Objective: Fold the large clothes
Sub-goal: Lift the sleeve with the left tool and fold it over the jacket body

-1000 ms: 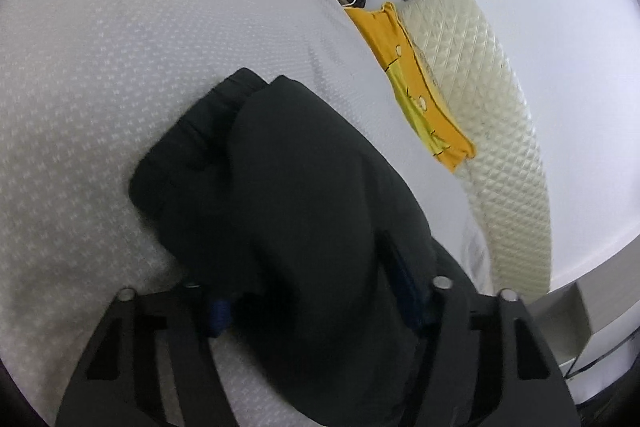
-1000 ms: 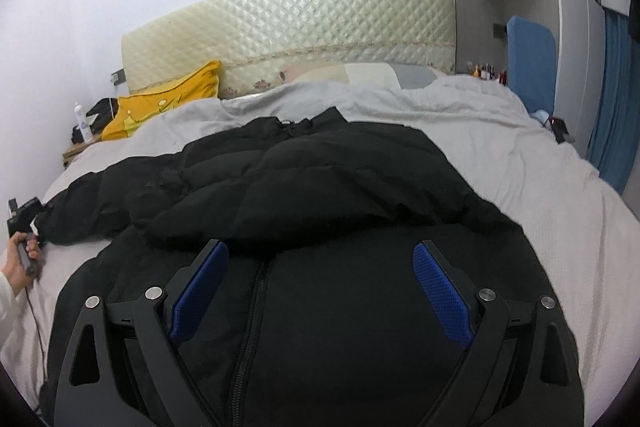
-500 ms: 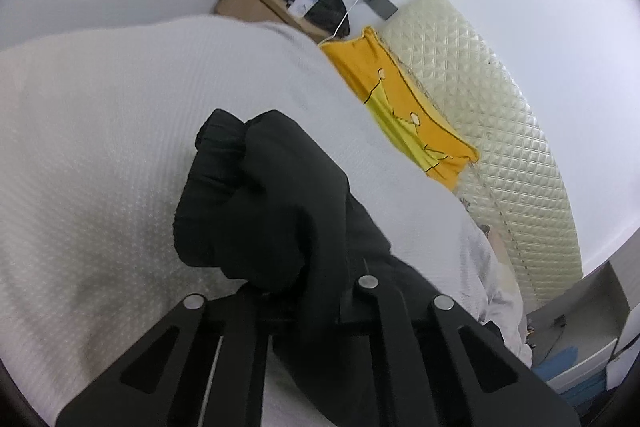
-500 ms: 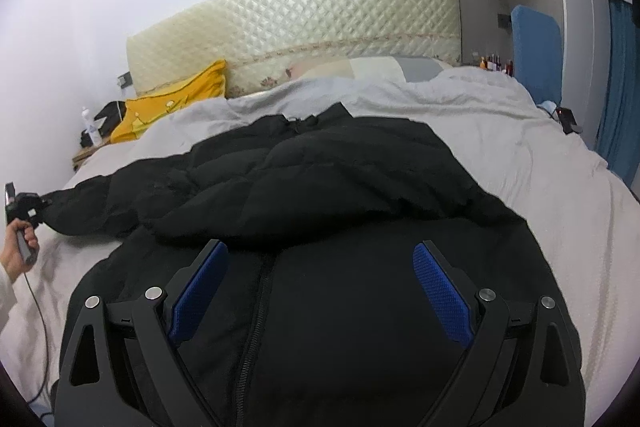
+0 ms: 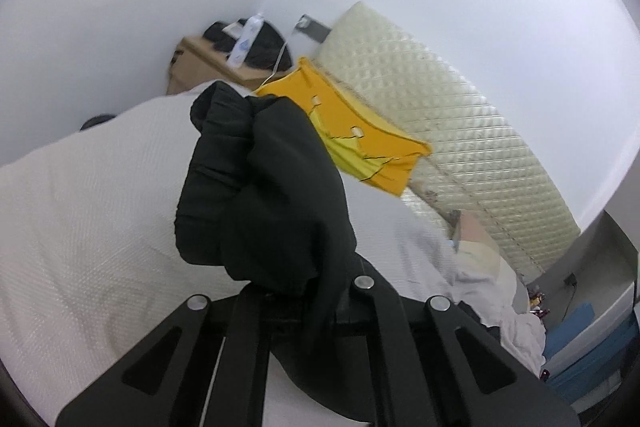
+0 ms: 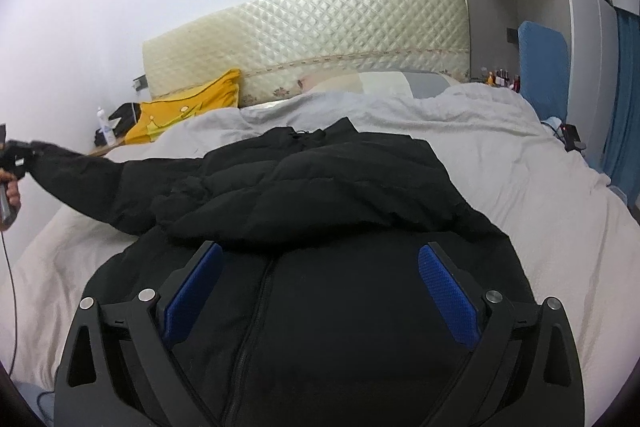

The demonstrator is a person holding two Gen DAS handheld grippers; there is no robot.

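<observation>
Gripping black puffer jacket (image 6: 320,195) sleeve cuff (image 5: 224,131) in left gripper (image 5: 304,307) fingers, lifting off bed's (image 6: 520,167) left edge. Hovering right gripper (image 6: 320,291), fingers wide, over zipper; looking puffy, soft, slippery, so pinching cuffs and hem.

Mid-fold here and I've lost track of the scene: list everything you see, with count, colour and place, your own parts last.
jacket: 1, black, spread on the bed, one sleeve lifted out to the left
bed cover: 1, pale grey-white, under the jacket
pillow: 1, yellow, at the headboard's left end
headboard: 1, cream quilted, against the far wall
bottle: 1, white, on the side table left of the bed
side table: 1, light wood, left of the bed
chair back: 1, blue, right of the bed
left tool: 1, black, closed on the sleeve end
right tool: 1, black with blue pads, open above the jacket's zip
hand: 1, at the far left edge, holding the left tool
</observation>
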